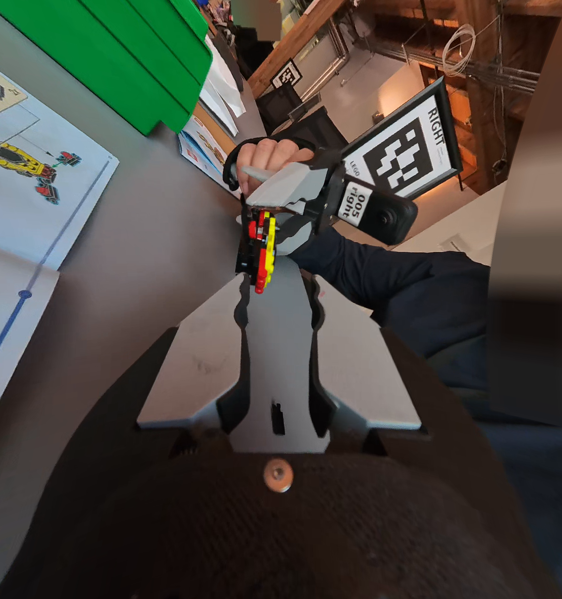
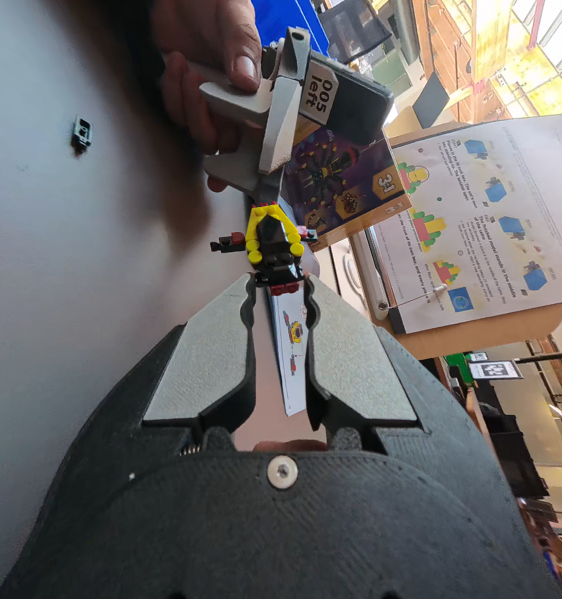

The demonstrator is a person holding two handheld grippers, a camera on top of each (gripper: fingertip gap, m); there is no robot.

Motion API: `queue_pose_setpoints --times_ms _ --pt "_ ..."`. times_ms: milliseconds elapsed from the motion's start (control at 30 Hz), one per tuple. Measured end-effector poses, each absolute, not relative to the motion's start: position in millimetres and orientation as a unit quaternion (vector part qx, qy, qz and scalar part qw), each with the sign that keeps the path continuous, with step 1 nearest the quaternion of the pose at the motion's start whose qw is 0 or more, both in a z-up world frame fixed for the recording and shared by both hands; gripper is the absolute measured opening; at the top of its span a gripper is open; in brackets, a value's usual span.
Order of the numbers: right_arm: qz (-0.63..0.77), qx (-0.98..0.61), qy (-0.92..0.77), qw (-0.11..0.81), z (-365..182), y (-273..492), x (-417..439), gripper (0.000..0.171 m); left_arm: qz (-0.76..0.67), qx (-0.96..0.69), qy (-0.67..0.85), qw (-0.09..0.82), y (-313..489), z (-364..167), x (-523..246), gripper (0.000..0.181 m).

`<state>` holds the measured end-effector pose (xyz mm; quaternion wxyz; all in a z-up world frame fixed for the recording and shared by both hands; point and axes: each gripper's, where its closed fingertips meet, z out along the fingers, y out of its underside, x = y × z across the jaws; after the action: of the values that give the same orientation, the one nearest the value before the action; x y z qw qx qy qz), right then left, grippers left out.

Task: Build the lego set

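Grey bench lies below. Both claws hold the model in the air: left claw grips its end at 12 o'clock, right claw likewise, long axis running between them.

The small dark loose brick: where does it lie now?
In the right wrist view, the small dark brick lies alone on the grey table, upper left, apart from the model.
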<state>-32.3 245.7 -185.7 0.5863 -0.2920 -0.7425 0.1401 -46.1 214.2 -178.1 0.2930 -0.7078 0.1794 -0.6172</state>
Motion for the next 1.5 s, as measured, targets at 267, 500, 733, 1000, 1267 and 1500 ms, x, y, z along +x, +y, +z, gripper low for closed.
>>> queue_pose_setpoints --times_ms 267,500,733,1000,1267,1500 --pt "0.134 -0.292 -0.732 0.601 -180 245 -34 0.026 -0.605 -0.701 0.178 0.334 220 -173 -51 0.008" --pt "0.156 -0.300 -0.740 0.581 -187 243 -35 0.026 -0.575 -0.713 0.206 0.345 220 -175 -54 0.008" --pt "0.288 -0.348 -0.728 0.515 -188 240 -29 0.025 -0.555 -0.722 0.220 0.350 221 -179 -59 0.008" --pt "0.457 -0.429 -0.670 0.397 -180 233 -33 0.022 -0.499 -0.738 0.303 0.337 206 -192 -44 0.008" --pt "0.554 -0.480 -0.616 0.290 -175 232 -36 0.007 -0.502 -0.740 0.312 0.322 202 -195 -37 0.008" --pt "0.566 -0.503 -0.611 0.230 -182 224 -40 0.002 -0.499 -0.743 0.319 0.312 200 -198 -33 0.008"
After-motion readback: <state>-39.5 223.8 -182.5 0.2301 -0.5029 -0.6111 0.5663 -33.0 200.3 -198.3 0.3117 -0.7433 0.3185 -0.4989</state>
